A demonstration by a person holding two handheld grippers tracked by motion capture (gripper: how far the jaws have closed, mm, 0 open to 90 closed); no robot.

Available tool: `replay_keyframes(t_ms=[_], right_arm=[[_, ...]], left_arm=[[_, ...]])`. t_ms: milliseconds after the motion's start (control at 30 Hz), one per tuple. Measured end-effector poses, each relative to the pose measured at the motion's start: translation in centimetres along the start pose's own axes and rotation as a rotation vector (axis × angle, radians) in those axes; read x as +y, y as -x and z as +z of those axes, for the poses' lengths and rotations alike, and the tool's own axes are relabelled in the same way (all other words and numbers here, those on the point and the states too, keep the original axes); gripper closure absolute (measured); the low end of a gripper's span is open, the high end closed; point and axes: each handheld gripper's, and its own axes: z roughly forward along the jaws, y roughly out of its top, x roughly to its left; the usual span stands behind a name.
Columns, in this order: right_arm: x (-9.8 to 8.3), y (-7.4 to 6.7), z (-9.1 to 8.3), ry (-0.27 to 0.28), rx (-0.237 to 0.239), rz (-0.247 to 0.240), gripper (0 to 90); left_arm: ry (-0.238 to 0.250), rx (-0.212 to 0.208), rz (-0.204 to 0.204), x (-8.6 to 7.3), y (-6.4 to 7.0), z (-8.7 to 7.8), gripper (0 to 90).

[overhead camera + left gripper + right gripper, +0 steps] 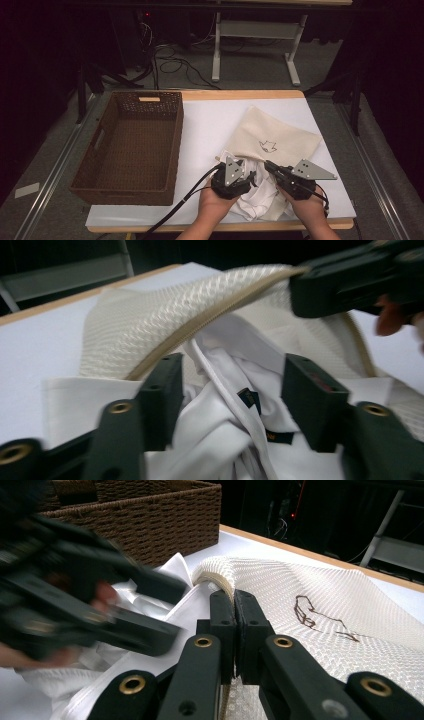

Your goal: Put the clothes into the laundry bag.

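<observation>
A cream mesh bag (272, 137) lies on the white sheet (210, 125) covering the table, right of centre, its long axis running from the far end down toward the person's edge, with the zipped mouth pointing at the person. A small dark line drawing (268, 146) marks its top face. White clothing (257, 200) spills out of the mouth onto the sheet near the front edge.

The right gripper (234, 605) has its 2 jaws pressed together on the zipper edge of the bag, lifting that rim so the mesh arches up; the right gripper view shows the tan zipper band (220, 582) pinched between them. The right hand (310, 212) comes in from the bottom edge, angled inward toward the bag's mouth.

The left gripper (232, 400) stands with its jaws wide apart, straddling the white clothing at the bag's opening without closing on it; a dark label (248, 398) on the cloth sits between them. The left hand (215, 205) reaches in from below, just beside the right, its black cable (175, 210) trailing off the front of the table.

A brown wicker basket (170, 145) sits on the left of the table, well apart from the bag
</observation>
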Motion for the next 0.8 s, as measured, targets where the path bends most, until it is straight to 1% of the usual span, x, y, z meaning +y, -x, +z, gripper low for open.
replay_keyframes(t_ms=[33,67,100,133,167,200,233,300,333,367,400,433,467,500,533,600,633,667,700,733,800], right_arm=[[0.0,0.0,0.0,-0.001,-0.002,0.005,89.5],[-0.1,-0.1,0.0,-0.002,0.001,0.006,89.5],[-0.1,-0.1,0.0,-0.004,-0.002,-0.002,89.5],[-0.1,-0.1,0.0,-0.005,-0.004,-0.001,89.5],[-0.1,-0.1,0.0,-0.005,-0.005,-0.001,89.5],[-0.1,-0.2,0.0,-0.005,-0.005,-0.001,89.5],[-0.1,-0.2,0.1,-0.004,-0.003,-0.001,89.5],[-0.1,-0.2,0.1,-0.005,-0.003,-0.003,89.4],[-0.1,-0.3,0.1,-0.009,-0.005,0.003,89.4],[-0.2,-0.3,0.1,-0.015,-0.008,-0.006,89.4],[-0.2,-0.4,0.1,-0.017,-0.011,-0.003,89.4],[-0.3,-0.4,0.1,-0.018,-0.007,-0.004,89.4],[-0.3,-0.4,0.1,-0.025,-0.009,-0.003,89.4],[-0.3,-0.5,0.1,-0.025,-0.007,-0.010,89.4],[-0.4,-0.5,0.1,-0.028,-0.011,-0.012,89.4],[-0.4,-0.7,0.2,-0.032,-0.010,-0.021,89.3],[-0.4,-0.7,0.2,-0.029,-0.005,-0.022,89.3],[-0.5,-0.7,0.2,-0.035,-0.004,-0.018,89.3],[-0.5,-0.7,0.3,-0.032,-0.002,-0.020,89.3],[-0.5,-0.7,0.3,-0.036,-0.002,-0.019,89.3],[-0.6,-0.8,0.4,-0.041,0.000,-0.021,89.4]], left_arm=[[0.004,0.002,-0.003,0.0,-0.2,-0.6,36.0],[0.003,0.015,-0.009,0.0,-0.4,-1.4,31.3],[0.007,0.015,-0.017,-0.1,-0.7,-2.0,26.4],[0.013,0.018,-0.031,-0.3,-1.1,-2.7,23.9],[0.008,0.026,-0.054,-0.8,-1.6,-3.4,22.0],[-0.008,0.027,-0.064,-1.2,-2.0,-3.9,18.2],[-0.025,0.029,-0.064,-1.7,-2.2,-4.2,15.6],[-0.052,0.024,-0.070,-2.9,-2.3,-4.4,14.7],[-0.068,0.010,-0.078,-3.9,-2.4,-4.5,13.7],[-0.077,0.003,-0.084,-4.8,-2.4,-4.6,12.7],[-0.083,-0.007,-0.093,-5.7,-2.4,-4.5,13.1],[-0.107,-0.022,-0.102,-6.3,-2.3,-4.3,15.6],[-0.140,-0.033,-0.105,-6.5,-2.3,-3.8,15.7],[-0.156,-0.038,-0.104,-6.5,-2.2,-3.6,16.0],[-0.159,-0.046,-0.103,-6.5,-2.1,-3.3,17.9],[-0.157,-0.051,-0.094,-6.6,-2.0,-3.0,30.5],[-0.175,-0.049,-0.089,-6.7,-2.0,-2.8,33.5],[-0.180,-0.058,-0.089,-6.8,-2.0,-2.7,38.9],[-0.189,-0.078,-0.095,-6.8,-2.2,-2.5,45.9],[-0.191,-0.078,-0.099,-6.8,-2.2,-2.5,51.8],[-0.199,-0.089,-0.098,-6.7,-2.2,-2.4,63.4]])
